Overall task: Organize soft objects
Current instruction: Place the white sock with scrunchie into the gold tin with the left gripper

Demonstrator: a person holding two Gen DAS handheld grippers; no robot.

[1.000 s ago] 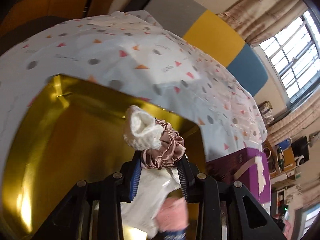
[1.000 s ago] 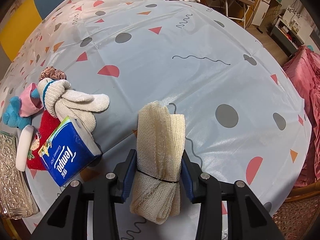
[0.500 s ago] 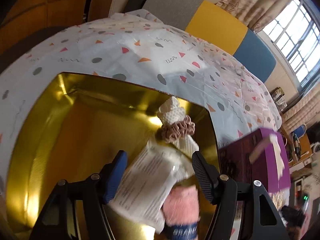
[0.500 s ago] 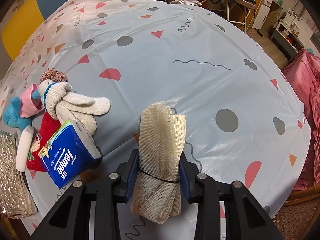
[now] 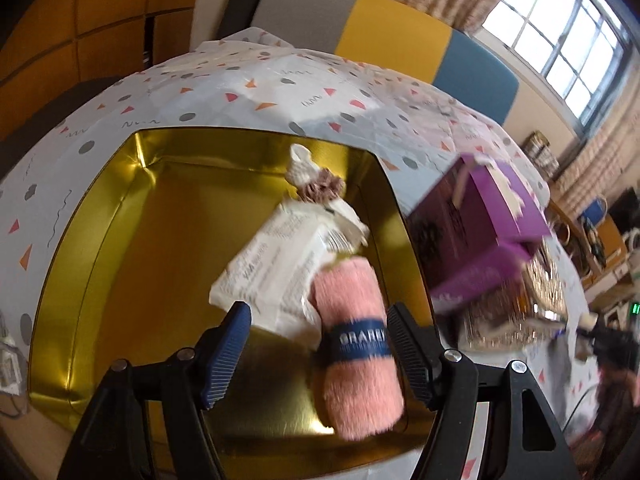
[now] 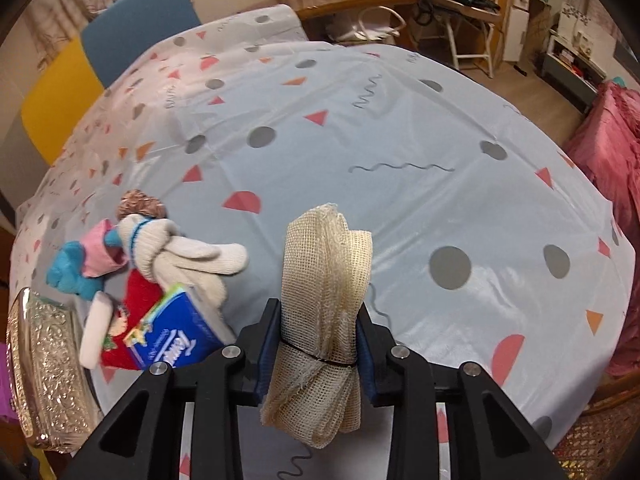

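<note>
My left gripper is open above a gold tray. In the tray lie a white packet, a pink fluffy roll with a blue band and a white knit piece with a brown scrunchie. My right gripper is shut on a rolled cream mesh cloth, held above the table. To its left lie knotted white gloves, a blue tissue pack, a red sock, a blue and pink toy and a brown scrunchie.
A purple box stands right of the tray, beside an ornate glass box, which also shows in the right wrist view. The patterned tablecloth stretches far and right. Chairs and furniture stand beyond the table.
My left gripper opened, let go of the white knit piece with the scrunchie into the tray, and pulled back. My right gripper kept hold of the mesh cloth and rose a little.
</note>
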